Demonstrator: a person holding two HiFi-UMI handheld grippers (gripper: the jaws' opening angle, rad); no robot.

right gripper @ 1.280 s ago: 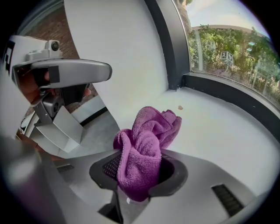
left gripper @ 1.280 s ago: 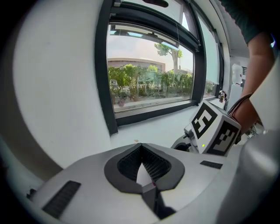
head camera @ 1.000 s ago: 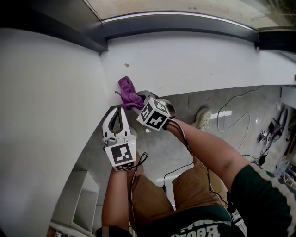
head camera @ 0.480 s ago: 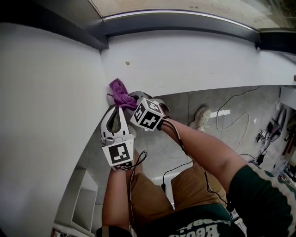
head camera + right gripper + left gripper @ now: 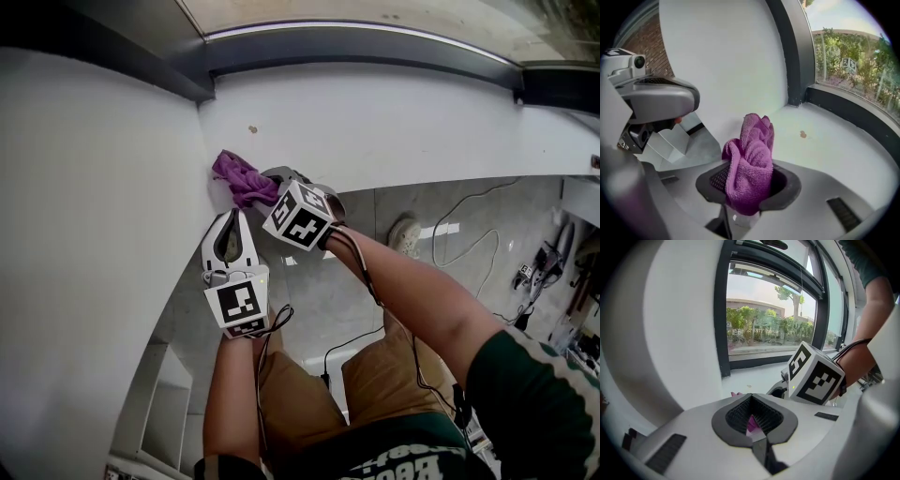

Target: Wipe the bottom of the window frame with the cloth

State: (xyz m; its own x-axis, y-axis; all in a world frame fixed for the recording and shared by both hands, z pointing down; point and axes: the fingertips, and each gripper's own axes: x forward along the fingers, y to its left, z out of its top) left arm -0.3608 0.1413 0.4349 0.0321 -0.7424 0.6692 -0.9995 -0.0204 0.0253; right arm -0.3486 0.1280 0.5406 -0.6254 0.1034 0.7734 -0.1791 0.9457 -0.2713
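Clamped tight in the right gripper (image 5: 272, 185): a bunched purple cloth (image 5: 751, 154), gripped by its lower folds and bulging up past the jaw tips. Pressed to the left end of the white sill (image 5: 394, 122), close against the side wall (image 5: 94, 187), well short of the dark window frame (image 5: 356, 47) and near a small brown speck (image 5: 250, 129). Just below, by the sill's near edge: the left gripper (image 5: 232, 225), jaws together on nothing, tips pointing at the cloth from just beside it.
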